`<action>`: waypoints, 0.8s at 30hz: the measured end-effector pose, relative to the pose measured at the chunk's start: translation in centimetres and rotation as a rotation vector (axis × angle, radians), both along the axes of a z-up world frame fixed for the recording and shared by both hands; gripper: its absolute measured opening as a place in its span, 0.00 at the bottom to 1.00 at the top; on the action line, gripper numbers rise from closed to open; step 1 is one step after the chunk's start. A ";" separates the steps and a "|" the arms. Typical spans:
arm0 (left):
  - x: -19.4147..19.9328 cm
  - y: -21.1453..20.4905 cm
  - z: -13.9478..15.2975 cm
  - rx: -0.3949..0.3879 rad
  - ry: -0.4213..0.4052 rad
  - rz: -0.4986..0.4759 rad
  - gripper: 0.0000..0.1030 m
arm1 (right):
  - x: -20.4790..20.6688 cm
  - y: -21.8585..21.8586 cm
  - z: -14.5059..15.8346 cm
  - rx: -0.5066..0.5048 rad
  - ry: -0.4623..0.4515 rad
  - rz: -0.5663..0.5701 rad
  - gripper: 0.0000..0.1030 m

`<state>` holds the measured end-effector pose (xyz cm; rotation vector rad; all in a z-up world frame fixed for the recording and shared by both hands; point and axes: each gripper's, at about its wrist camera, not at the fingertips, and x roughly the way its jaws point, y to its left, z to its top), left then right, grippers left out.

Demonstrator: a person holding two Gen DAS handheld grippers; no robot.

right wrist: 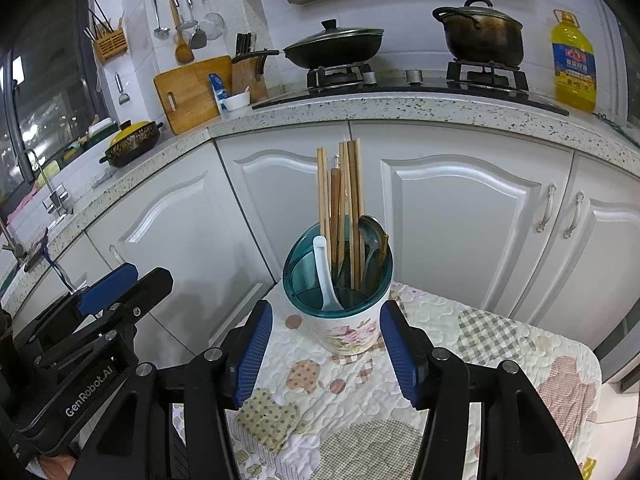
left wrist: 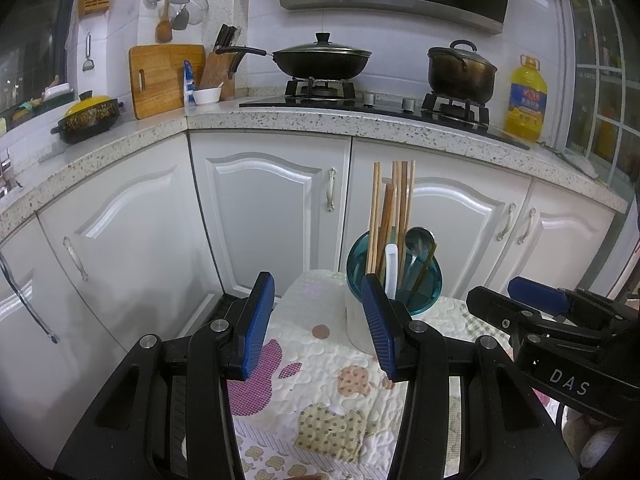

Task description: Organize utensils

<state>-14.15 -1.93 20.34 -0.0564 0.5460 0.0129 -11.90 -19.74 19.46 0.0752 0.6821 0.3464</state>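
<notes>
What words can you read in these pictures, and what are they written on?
"DAS": on the right gripper body, seen from the left wrist.
"GenRobot.AI": on the left gripper body, seen from the right wrist.
Oil bottle label: too blurred to read.
Blue-and-white carton: too small to read.

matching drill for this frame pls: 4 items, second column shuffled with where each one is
Items:
1. chopsticks
2. wok
3. cutting board
4. oil bottle

Places:
A. far right end of the countertop
B. leaning against the wall tiles, left of the knife block
C. standing in the utensil holder on the quilted cloth
D. on the left burner of the stove, lid on

Pairs: 1-C, 2-D, 3-B, 4-A
</notes>
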 end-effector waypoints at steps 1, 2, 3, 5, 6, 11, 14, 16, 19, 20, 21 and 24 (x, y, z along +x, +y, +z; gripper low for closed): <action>0.0 0.0 0.0 0.000 0.000 0.001 0.43 | 0.0 0.0 0.0 0.000 0.000 0.000 0.53; 0.0 0.0 0.0 0.001 -0.001 0.001 0.43 | 0.0 0.0 0.0 -0.001 0.000 0.001 0.53; 0.1 0.0 0.0 0.001 -0.001 0.002 0.43 | 0.0 0.1 0.0 0.000 0.001 0.001 0.53; 0.1 0.1 -0.1 0.000 0.000 0.002 0.43 | 0.1 0.1 -0.1 0.001 0.004 0.002 0.53; 0.1 0.1 -0.1 0.000 0.000 0.002 0.43 | 0.1 0.1 -0.1 0.000 0.005 0.002 0.53; 0.1 0.0 -0.1 0.001 -0.001 -0.001 0.44 | 0.1 0.2 -0.3 -0.002 0.007 0.004 0.53; 0.2 0.0 -0.2 0.001 0.001 -0.001 0.44 | 0.1 0.2 -0.3 -0.002 0.007 0.004 0.53; 0.1 0.0 -0.2 0.000 0.001 -0.001 0.44 | 0.2 0.2 -0.3 -0.002 0.008 0.005 0.53; 0.2 0.0 -0.2 0.001 0.002 -0.002 0.43 | 0.2 0.2 -0.3 -0.002 0.009 0.005 0.53; 0.2 0.0 -0.2 0.002 0.001 -0.002 0.43 | 0.2 0.2 -0.3 -0.003 0.010 0.005 0.53; 0.2 0.0 -0.3 0.000 0.001 -0.002 0.43 | 0.2 0.2 -0.3 -0.004 0.010 0.005 0.53; 0.2 0.0 -0.4 0.003 0.000 -0.005 0.43 | 0.2 0.3 -0.6 -0.003 0.014 0.006 0.53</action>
